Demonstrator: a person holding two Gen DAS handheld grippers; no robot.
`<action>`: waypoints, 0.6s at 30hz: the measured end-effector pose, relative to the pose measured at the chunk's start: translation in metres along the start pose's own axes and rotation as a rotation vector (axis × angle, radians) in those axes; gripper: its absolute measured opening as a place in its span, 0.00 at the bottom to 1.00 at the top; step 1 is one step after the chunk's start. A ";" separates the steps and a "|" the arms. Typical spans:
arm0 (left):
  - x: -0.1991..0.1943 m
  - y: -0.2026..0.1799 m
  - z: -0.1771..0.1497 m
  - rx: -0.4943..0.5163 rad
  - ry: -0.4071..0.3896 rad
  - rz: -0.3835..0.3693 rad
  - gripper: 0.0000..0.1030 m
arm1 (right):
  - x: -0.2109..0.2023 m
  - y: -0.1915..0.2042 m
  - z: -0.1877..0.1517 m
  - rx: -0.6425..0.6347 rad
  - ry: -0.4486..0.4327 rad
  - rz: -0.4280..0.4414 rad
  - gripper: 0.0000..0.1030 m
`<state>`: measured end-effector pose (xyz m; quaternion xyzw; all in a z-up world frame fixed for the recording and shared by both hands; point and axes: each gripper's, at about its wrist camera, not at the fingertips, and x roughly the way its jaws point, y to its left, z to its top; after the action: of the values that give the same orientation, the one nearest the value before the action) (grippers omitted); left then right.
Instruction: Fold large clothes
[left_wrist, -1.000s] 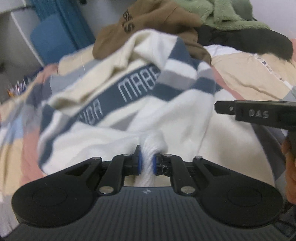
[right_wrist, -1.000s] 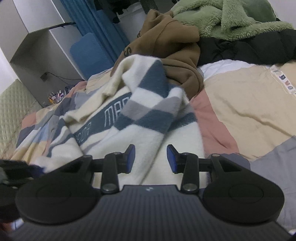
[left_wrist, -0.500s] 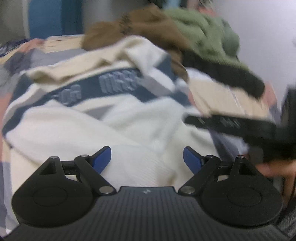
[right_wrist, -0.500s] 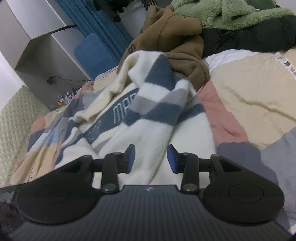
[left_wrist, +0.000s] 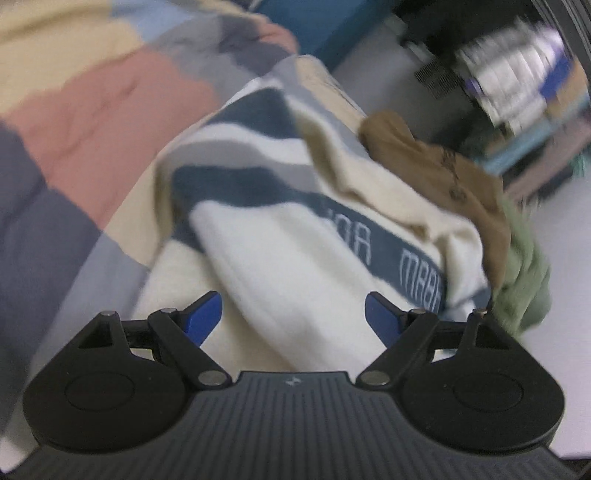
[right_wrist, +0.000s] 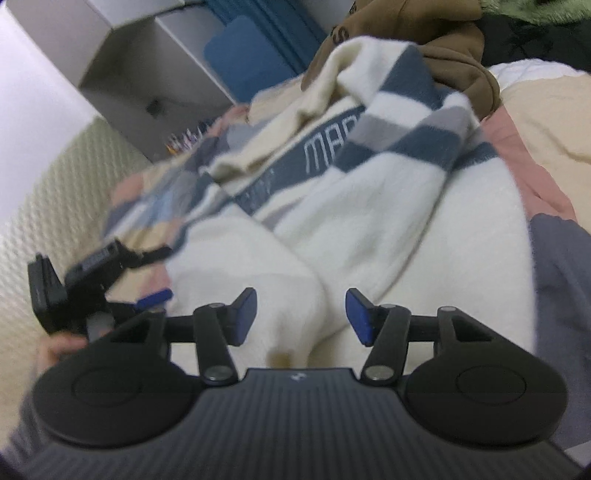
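A cream sweater with navy and grey stripes and a lettered navy band (left_wrist: 295, 236) lies rumpled on the bed; it also shows in the right wrist view (right_wrist: 388, 206). My left gripper (left_wrist: 293, 314) is open just above its white lower part and holds nothing. My right gripper (right_wrist: 301, 314) is open over the white hem area, with a fold of fabric between the fingers but not pinched. The left gripper (right_wrist: 107, 280) shows at the left of the right wrist view, held in a hand.
The sweater rests on a patchwork bedspread (left_wrist: 92, 110) of pink, beige and grey. A brown hoodie (right_wrist: 417, 40) and a green fleece (left_wrist: 524, 266) lie piled behind the sweater. A grey cabinet (right_wrist: 140, 62) and a blue panel (right_wrist: 243, 62) stand beyond the bed.
My left gripper let go of the sweater's white fabric, opened wide and swung round to the sweater's left side. My right gripper opened wider and moved closer over the hem.
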<state>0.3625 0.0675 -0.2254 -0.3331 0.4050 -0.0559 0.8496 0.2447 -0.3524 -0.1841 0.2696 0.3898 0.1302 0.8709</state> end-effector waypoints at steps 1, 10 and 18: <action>0.006 0.007 0.003 -0.037 0.003 -0.016 0.84 | 0.005 0.003 -0.001 -0.020 0.009 -0.012 0.55; 0.033 0.016 0.012 -0.063 -0.005 -0.074 0.21 | 0.018 0.020 -0.003 -0.171 -0.008 -0.059 0.14; 0.003 0.005 0.010 0.016 -0.082 0.028 0.14 | 0.017 0.021 -0.004 -0.207 -0.024 -0.072 0.11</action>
<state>0.3712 0.0754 -0.2256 -0.3226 0.3740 -0.0333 0.8689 0.2526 -0.3260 -0.1850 0.1655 0.3731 0.1349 0.9029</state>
